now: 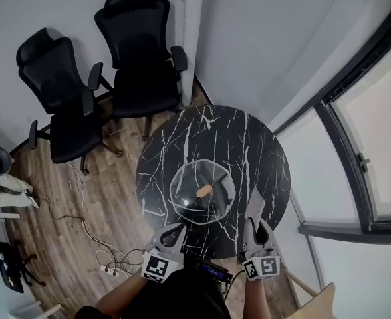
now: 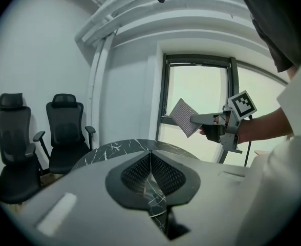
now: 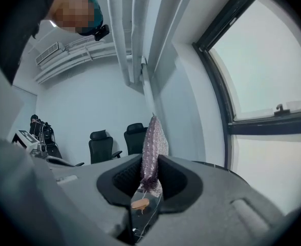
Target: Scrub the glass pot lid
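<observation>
Apparently the scrubbing had not yet begun. A round black marble desk carried the glass pot lid, which lay between the desk's centre and the edge nearest the person, with its tan knob showing at the middle.

The left claw hovered over that near edge, close to the lid's rim. Whether it touched the rim could not be told. Its jaws were pressed together with nothing between them.

The right claw also hovered over the near edge, to the right of the lid and apart from it. Its jaws were clamped on a silvery mesh scrubbing cloth, which stood up past the tips. The cloth did not touch the glass, and no water or foam showed on the lid.

By my judgement, the tool was in hand and everything else was left to do: steadying the lid, bringing the cloth onto it, and rubbing across the glass.
</observation>
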`<action>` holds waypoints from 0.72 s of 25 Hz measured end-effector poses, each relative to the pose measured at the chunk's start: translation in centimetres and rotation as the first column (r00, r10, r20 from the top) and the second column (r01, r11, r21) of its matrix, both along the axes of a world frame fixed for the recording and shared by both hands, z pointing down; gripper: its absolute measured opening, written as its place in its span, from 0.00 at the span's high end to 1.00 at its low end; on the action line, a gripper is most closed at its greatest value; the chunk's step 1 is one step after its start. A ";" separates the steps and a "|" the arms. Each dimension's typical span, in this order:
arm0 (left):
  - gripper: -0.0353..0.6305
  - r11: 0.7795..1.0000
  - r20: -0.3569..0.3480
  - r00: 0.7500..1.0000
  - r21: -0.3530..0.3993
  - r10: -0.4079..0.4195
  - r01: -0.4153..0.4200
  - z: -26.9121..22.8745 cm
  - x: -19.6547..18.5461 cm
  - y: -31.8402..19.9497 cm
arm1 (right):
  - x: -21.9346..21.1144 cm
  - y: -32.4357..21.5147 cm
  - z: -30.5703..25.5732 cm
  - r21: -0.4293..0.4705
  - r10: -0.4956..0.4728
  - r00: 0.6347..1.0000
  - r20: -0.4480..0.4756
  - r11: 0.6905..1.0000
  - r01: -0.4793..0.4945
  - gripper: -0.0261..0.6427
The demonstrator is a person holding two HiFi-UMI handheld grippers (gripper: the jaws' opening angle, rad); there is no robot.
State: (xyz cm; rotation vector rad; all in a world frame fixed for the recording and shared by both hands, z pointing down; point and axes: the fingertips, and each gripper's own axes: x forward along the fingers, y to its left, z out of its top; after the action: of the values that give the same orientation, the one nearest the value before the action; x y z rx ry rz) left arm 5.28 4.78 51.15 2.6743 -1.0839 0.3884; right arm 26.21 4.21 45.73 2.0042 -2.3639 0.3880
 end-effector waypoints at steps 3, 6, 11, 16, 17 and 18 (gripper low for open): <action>0.88 0.999 0.033 0.999 -0.032 0.001 0.000 2.4 1.4 -1.3 | 1.5 -1.7 1.5 -0.020 -0.021 1.000 -0.003 1.000 0.021 0.84; 0.85 0.998 0.061 0.998 -0.067 -0.003 0.007 5.6 2.7 -3.0 | 2.4 -3.2 3.8 -0.054 -0.063 0.998 -0.020 0.997 0.061 0.84; 0.72 0.991 0.118 0.993 -0.130 0.027 -0.011 11.5 5.0 -6.8 | 2.9 -7.1 8.4 -0.123 -0.175 0.983 -0.052 0.978 0.168 0.84; 0.62 0.981 0.201 0.978 -0.194 0.056 -0.016 16.8 6.8 -8.7 | 3.0 -10.3 12.3 -0.176 -0.301 0.951 -0.074 0.942 0.285 0.84; 0.60 0.978 0.220 0.973 -0.206 0.066 -0.020 17.7 7.1 -9.1 | 2.9 -10.9 13.0 -0.185 -0.324 0.943 -0.082 0.934 0.305 0.84; 0.58 0.975 0.235 0.969 -0.219 0.077 -0.024 18.5 7.4 -9.3 | 2.9 -11.5 13.6 -0.192 -0.343 0.935 -0.090 0.927 0.322 0.84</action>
State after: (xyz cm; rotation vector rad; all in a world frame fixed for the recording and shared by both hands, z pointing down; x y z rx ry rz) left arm 12.68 -4.55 69.67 2.5124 -0.9728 0.8129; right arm 29.11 -7.31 59.36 1.4709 -2.4339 0.4273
